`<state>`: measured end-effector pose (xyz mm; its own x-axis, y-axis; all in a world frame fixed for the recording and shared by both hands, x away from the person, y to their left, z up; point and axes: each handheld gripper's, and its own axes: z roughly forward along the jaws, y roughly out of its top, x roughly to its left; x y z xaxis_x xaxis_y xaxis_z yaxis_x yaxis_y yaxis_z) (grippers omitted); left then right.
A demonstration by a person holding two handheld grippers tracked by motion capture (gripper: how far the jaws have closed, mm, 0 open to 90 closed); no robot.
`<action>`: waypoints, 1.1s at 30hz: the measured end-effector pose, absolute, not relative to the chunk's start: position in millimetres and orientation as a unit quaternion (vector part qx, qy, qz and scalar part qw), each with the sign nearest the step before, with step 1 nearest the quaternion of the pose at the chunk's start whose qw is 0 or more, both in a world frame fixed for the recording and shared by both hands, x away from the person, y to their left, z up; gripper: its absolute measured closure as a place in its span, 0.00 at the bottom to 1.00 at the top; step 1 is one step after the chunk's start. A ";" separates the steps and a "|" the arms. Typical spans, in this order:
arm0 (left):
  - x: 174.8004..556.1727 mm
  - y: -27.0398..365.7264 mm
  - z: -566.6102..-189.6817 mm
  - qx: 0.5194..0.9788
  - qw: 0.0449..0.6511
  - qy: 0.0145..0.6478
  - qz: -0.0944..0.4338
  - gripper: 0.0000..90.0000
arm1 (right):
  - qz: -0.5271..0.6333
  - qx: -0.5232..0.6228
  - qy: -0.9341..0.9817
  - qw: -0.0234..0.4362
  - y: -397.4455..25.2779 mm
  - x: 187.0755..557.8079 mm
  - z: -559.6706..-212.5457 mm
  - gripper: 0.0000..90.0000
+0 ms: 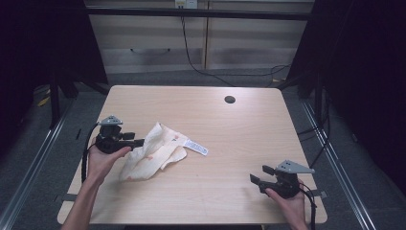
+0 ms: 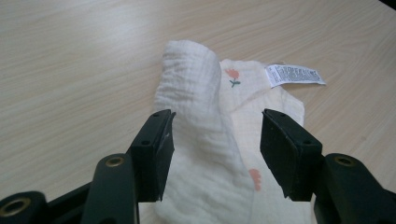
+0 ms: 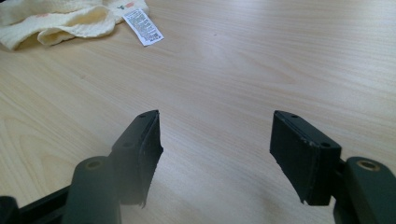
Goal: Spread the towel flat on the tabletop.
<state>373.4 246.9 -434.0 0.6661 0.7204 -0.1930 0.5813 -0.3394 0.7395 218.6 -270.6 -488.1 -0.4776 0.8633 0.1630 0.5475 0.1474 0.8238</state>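
Item: cream cloth (image 1: 152,152), crumpled, on the worktop (image 1: 239,139) left of centre, long axis diagonal. We find our left gripper (image 2: 215,154) wide open, straddling its raised fold, gripping nothing. Right gripper (image 3: 215,158) equally open, empty, well apart, so the left is nearer.

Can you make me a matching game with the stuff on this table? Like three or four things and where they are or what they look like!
Things:
1. cloth
2. label
3. left tool
4. right tool

Descriptions:
a. white with tiny print, sticking out from the cloth's edge
b. open, with a raised fold of cloth between its jaws
c. cream with small orange flowers, crumpled
d. open over bare wood, apart from the cloth

Pairs: 1-c, 2-a, 3-b, 4-d
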 end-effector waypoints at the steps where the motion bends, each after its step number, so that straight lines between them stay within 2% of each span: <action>1: 373.4 246.9 -434.0 0.814 0.413 0.400 0.084 0.50 | 0.444 0.479 0.736 0.178 -270.5 218.5 -488.2 0.37; 8: 385.3 238.0 -452.4 0.835 0.381 0.390 0.070 0.50 | 0.445 0.481 0.735 0.175 -270.4 218.4 -487.9 0.37; 10: 385.9 235.1 -459.4 0.840 0.367 0.391 0.086 0.50 | 0.445 0.481 0.735 0.176 -270.4 218.4 -487.9 0.37; 11: 388.5 233.0 -465.4 0.845 0.358 0.390 0.072 0.50 | 0.445 0.479 0.736 0.176 -270.3 218.7 -487.8 0.37; 23: 393.0 222.0 -480.6 0.863 0.328 0.380 0.061 0.45 | 0.445 0.476 0.739 0.170 -269.9 218.9 -488.5 0.37; 25: 393.8 222.2 -482.9 0.861 0.336 0.380 0.043 0.45 | 0.445 0.476 0.739 0.169 -269.7 218.9 -488.4 0.37; 33: 390.7 214.4 -488.3 0.871 0.315 0.371 0.070 0.46 | 0.445 0.472 0.743 0.168 -268.8 218.9 -488.7 0.37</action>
<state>390.7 214.4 -488.3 0.7154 0.6899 -0.1110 0.6017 -0.5273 0.6000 218.9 -268.8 -488.7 -0.4991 0.8496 0.1706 0.5512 0.1593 0.8190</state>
